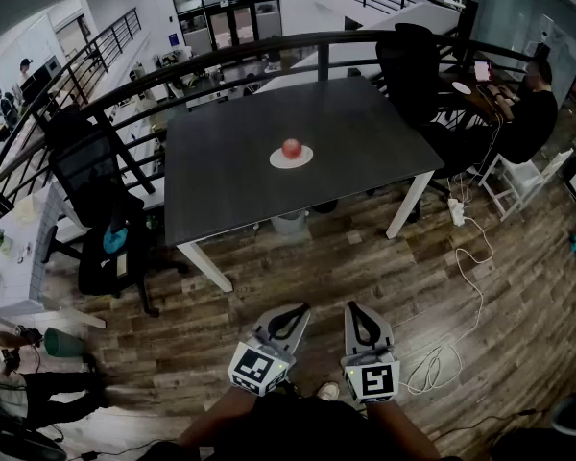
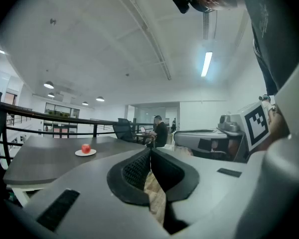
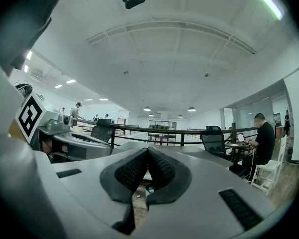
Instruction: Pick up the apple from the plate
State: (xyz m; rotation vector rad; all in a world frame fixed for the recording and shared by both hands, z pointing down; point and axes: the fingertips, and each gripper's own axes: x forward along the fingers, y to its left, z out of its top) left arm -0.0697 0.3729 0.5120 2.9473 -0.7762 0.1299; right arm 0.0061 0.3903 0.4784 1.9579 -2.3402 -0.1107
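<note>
A red apple rests on a small white plate near the middle of a dark grey table. From the left gripper view the apple and plate appear far off to the left. Both grippers hang low over the wooden floor, well short of the table. My left gripper is shut with nothing in it, its tips touching. Beside it, my right gripper is also shut and empty, jaws meeting at the tips.
A black office chair stands left of the table, another behind it. A person sits at a desk at far right. A white bin sits under the table. Cables trail over the floor on the right. A railing runs behind.
</note>
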